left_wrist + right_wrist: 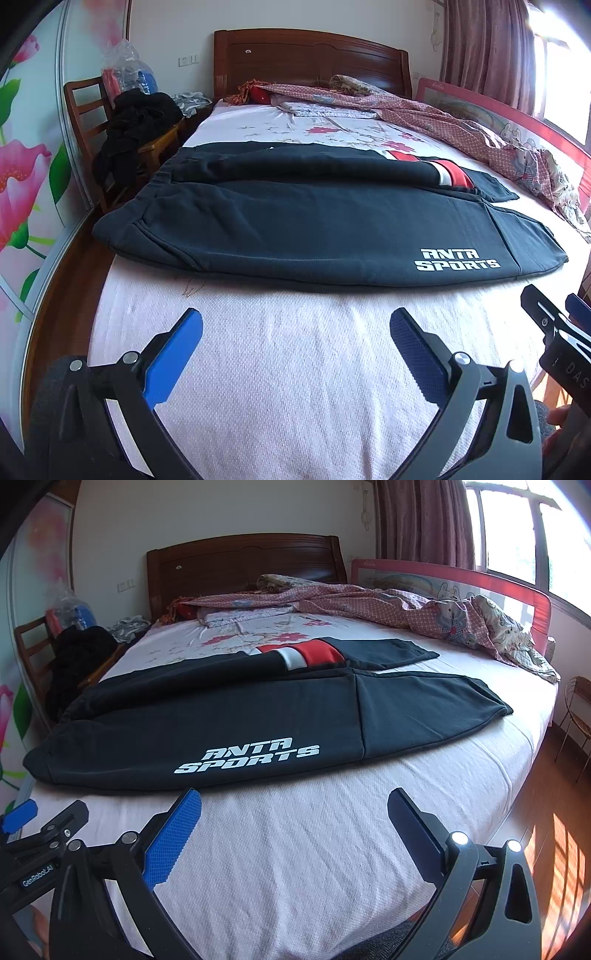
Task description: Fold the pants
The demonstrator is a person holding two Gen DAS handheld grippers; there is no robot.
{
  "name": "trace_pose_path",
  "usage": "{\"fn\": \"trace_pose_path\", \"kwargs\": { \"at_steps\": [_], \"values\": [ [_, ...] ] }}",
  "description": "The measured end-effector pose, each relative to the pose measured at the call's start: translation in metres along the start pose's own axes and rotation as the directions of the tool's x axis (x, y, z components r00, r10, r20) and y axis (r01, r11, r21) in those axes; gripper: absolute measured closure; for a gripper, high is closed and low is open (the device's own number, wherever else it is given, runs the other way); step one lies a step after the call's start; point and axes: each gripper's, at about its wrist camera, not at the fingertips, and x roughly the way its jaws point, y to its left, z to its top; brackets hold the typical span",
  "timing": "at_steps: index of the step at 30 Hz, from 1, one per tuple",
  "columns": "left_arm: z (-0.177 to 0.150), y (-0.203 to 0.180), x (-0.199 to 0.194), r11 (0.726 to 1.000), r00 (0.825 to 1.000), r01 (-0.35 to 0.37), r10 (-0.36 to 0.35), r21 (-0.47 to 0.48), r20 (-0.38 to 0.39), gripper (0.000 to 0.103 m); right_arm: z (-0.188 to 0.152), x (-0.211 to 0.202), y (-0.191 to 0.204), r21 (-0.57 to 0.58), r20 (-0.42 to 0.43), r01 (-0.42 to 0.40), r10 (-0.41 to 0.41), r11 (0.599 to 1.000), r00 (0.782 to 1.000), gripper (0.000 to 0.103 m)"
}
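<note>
While both tools hang short of the cloth, I log the scene as follows. Item: dark navy knit sports pants with white lettering and a red-and-white stripe (325, 218), lying flat across the pink-sheeted bed (295, 369), waistband toward my left, cuffs toward my right, the far leg partly doubled over itself. Handling, by my estimate: soft, limp, thick fleece; light enough to lift, but it will sag and drag, not slip. I would pinch the waistband corner on the left and the near cuff on the right. Left tool (295, 332): blue pads spread wide, holding nothing, touching nothing, above bare sheet near the pants' near edge. Right tool (293, 812): likewise wide apart, empty, just short of the lettered leg.
</note>
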Motion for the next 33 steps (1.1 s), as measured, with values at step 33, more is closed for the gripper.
{"fn": "trace_pose_path", "kwargs": {
  "at_steps": [33],
  "values": [
    [-0.0018,0.0,0.0013,1.0,1.0,-0.003,0.003,0.003,0.001,0.002,-0.0034,0.0008,0.0055,-0.025,-0.003,0.014,-0.014,1.0,1.0,0.003]
  ]
}}
